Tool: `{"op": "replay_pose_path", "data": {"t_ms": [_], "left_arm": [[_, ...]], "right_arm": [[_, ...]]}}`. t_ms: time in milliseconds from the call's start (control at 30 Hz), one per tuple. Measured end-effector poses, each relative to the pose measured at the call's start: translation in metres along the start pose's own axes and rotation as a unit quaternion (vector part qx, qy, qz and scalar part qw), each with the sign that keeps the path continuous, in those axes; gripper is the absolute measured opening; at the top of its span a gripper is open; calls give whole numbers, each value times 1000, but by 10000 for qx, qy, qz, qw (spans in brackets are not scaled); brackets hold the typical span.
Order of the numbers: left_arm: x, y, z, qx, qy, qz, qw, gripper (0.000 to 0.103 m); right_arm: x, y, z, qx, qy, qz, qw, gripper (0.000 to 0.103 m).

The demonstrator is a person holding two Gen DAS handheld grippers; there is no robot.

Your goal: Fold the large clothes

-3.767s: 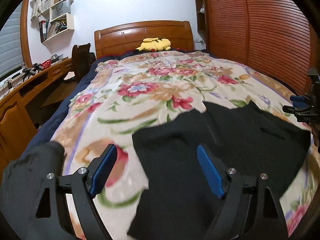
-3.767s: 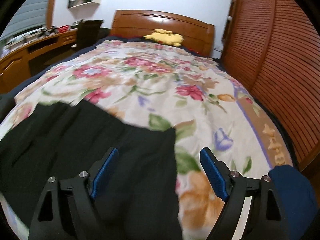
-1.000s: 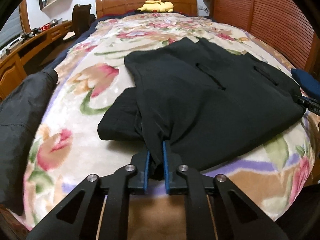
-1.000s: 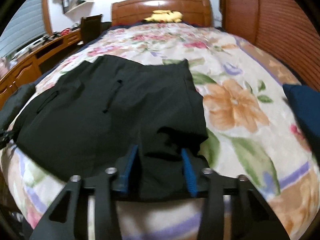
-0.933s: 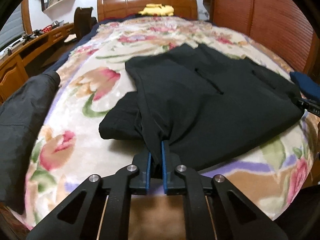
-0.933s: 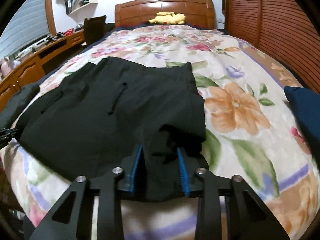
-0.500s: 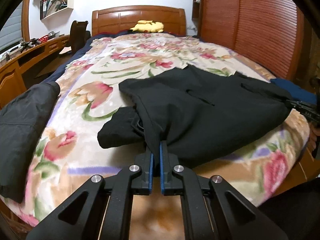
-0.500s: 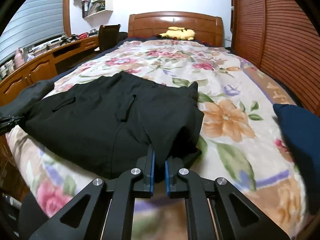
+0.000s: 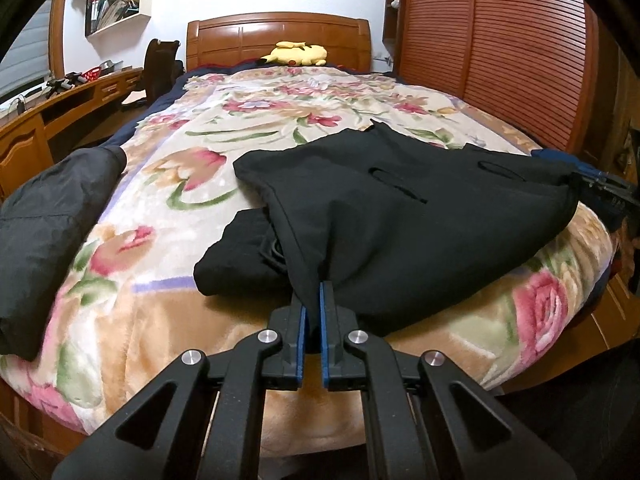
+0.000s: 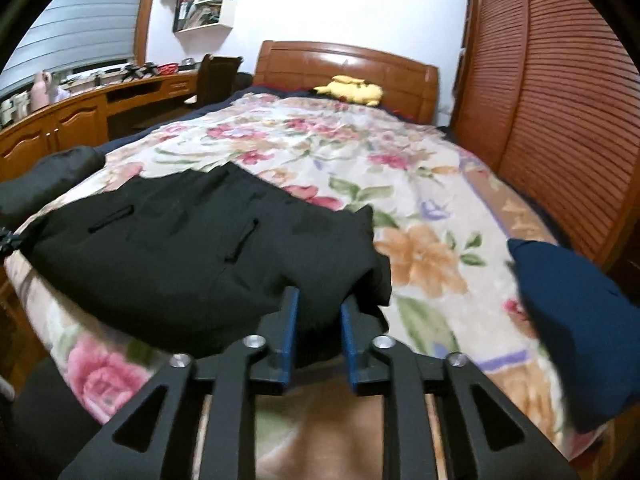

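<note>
At the bottom centre of the left wrist view, the left gripper [image 9: 313,300] has its jaws clamped on a pinch of the large black fabric garment [image 9: 400,216], at the garment's near edge. In the right wrist view, the right gripper [image 10: 316,308] sits at the lower centre; its jaws have just been opening and now stand apart, with a fold of the same garment between the blue pads, which do not look to be pressing it.

The garment lies spread across the near end of the floral plush bedspread [image 9: 248,152], filling the middle of both frames, a bunched sleeve or flap tucked under its left side. A dark grey padded jacket [image 9: 52,196] rests at the left edge, a navy blue folded cloth [image 10: 576,320] at the right.

The likely trouble is an uneven hold: with only the left corner gripped, any pull would drag the cloth askew and wrinkle the fold, or slide it off the bed's near edge. Farther back, the yellow plush toy [image 9: 298,53] lies by the wooden headboard [image 9: 276,38].
</note>
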State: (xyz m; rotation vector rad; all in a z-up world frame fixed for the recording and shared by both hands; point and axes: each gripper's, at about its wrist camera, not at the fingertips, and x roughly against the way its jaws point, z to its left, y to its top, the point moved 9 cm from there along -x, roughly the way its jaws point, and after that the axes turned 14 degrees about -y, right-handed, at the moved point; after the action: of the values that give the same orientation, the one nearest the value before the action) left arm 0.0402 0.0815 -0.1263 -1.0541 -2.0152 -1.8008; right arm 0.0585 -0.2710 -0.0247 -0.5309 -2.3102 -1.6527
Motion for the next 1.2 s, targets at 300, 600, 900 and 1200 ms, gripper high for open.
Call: {"op": "replay_pose_path", "data": {"t_ms": [300, 600, 900, 1200], "left_arm": [[6, -8, 7, 249, 77, -31, 9997, 22], [10, -21, 16, 534, -36, -67, 9985, 47], [22, -23, 21, 622, 14, -250, 9978, 81], [18, -20, 26, 801, 35, -274, 9964, 81]], "right_arm": [[6, 3, 24, -204, 358, -281, 9988, 71], [-23, 6, 97, 43, 1098, -22, 9939, 71], [-68, -10, 142, 642, 1349, 659, 9866, 71], [-81, -6, 146, 699, 1311, 522, 9875, 71]]}}
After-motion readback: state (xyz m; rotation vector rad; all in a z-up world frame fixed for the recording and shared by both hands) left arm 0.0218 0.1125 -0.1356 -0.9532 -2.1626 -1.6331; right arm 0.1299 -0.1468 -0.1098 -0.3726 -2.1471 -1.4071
